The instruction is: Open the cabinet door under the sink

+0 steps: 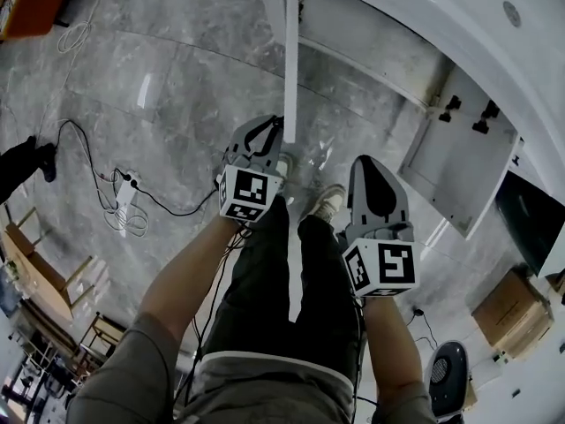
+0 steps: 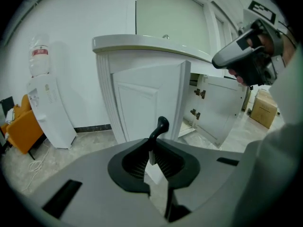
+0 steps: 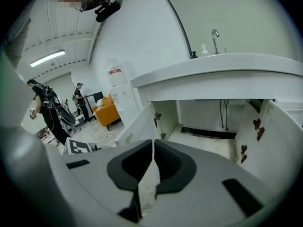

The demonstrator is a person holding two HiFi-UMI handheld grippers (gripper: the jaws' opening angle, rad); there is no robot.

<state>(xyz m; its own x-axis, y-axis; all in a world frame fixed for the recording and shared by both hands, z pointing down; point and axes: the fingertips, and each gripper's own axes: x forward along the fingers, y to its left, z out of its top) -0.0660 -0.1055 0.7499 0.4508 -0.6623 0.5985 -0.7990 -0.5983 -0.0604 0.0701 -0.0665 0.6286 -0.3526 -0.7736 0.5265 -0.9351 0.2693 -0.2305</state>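
The white left cabinet door [image 1: 290,60] stands open, edge-on in the head view, under the sink counter [image 1: 459,16]. My left gripper [image 1: 272,129] is at the door's lower edge. In the left gripper view its jaws [image 2: 151,152] are shut on the door's curved black handle [image 2: 161,126], in front of the door panel [image 2: 142,103]. The right door [image 1: 459,162] hangs wide open. My right gripper [image 1: 369,162] hovers to the right of the left door, shut and empty [image 3: 152,150], facing the open cabinet inside [image 3: 208,122] with its pipes [image 3: 222,112].
A power strip with cables [image 1: 124,193] lies on the grey floor at the left. Cardboard boxes [image 1: 512,312] and a round appliance [image 1: 446,378] stand at the right. A water dispenser [image 2: 47,108] and an orange chair [image 2: 19,126] stand left of the cabinet. People [image 3: 42,108] stand further back.
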